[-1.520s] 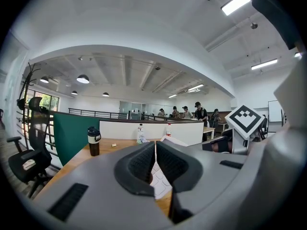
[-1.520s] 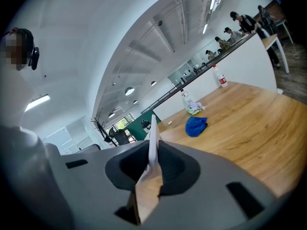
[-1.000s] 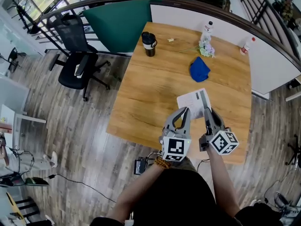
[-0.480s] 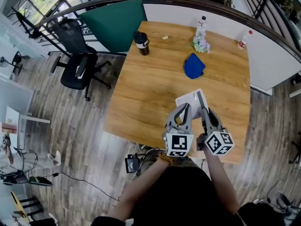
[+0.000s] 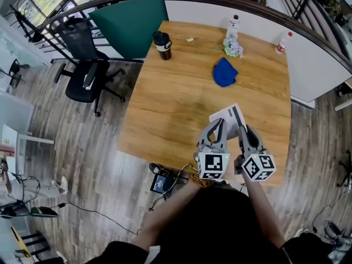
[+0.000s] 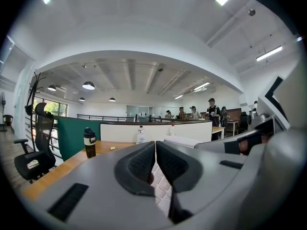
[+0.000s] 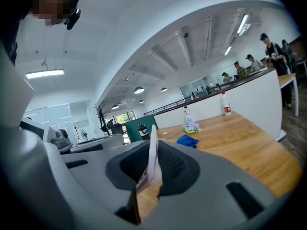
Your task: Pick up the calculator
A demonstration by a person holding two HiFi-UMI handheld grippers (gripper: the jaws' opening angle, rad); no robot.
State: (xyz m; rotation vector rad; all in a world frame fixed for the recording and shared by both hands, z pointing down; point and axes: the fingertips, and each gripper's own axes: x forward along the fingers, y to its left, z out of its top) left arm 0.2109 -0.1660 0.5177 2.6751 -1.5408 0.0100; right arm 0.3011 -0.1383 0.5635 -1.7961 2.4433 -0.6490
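The calculator (image 5: 230, 117) is a flat white slab with a dark band, held a little above the wooden table (image 5: 165, 109) near its front right edge. My left gripper (image 5: 220, 124) is shut on its left side. White keys of the calculator (image 6: 160, 195) show between and under the pads of the left gripper (image 6: 155, 146). My right gripper (image 5: 243, 130) is shut on the right side. In the right gripper view the calculator (image 7: 152, 162) stands edge-on, a thin white strip pinched in the right gripper (image 7: 154, 150).
On the table's far half lie a blue cloth (image 5: 224, 72), a dark tumbler (image 5: 162, 44), a small bottle with flowers (image 5: 232, 36) and a white bottle (image 5: 281, 43). A black office chair (image 5: 82, 65) and a green partition (image 5: 129, 23) stand to the left. People stand beyond the white wall (image 6: 211, 114).
Both grippers have drawn back together towards me with the calculator, farther from the blue cloth and a little lower. Their grip looks the same.
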